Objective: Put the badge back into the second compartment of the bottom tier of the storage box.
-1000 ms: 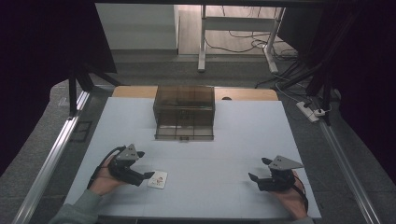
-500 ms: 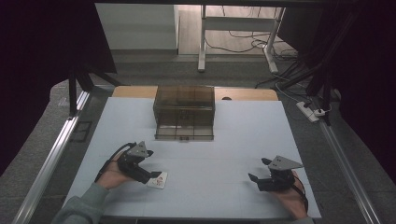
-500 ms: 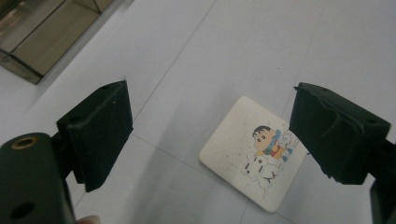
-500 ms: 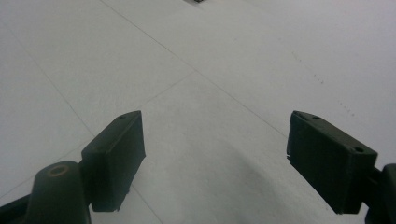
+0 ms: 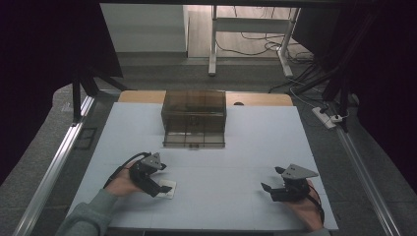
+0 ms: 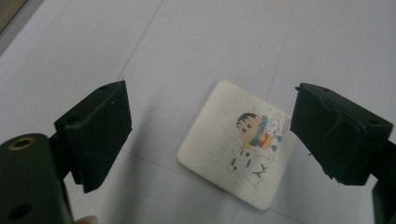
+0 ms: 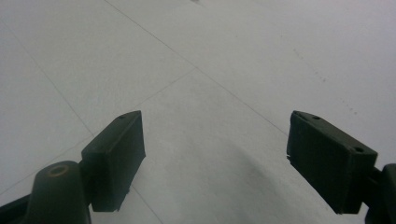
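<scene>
A small square white card (image 6: 236, 143) with a cartoon figure printed on it lies flat on the white table (image 5: 231, 147). My left gripper (image 5: 161, 186) hangs open just over the card (image 5: 167, 189), one jaw to each side, neither touching it. In the left gripper view the jaws stand wide apart with the card between them. My right gripper (image 5: 272, 189) rests open near the table's front right, its jaws over bare table surface (image 7: 210, 116).
A dark see-through box (image 5: 194, 118) with inner compartments stands at the back middle of the table. A metal rail (image 5: 54, 162) runs along the table's left side. Cables and a desk frame (image 5: 246, 29) lie on the floor beyond.
My left gripper has moved right and forward, from beside the card to directly over it, with the jaws now straddling it. The right gripper has stayed put.
</scene>
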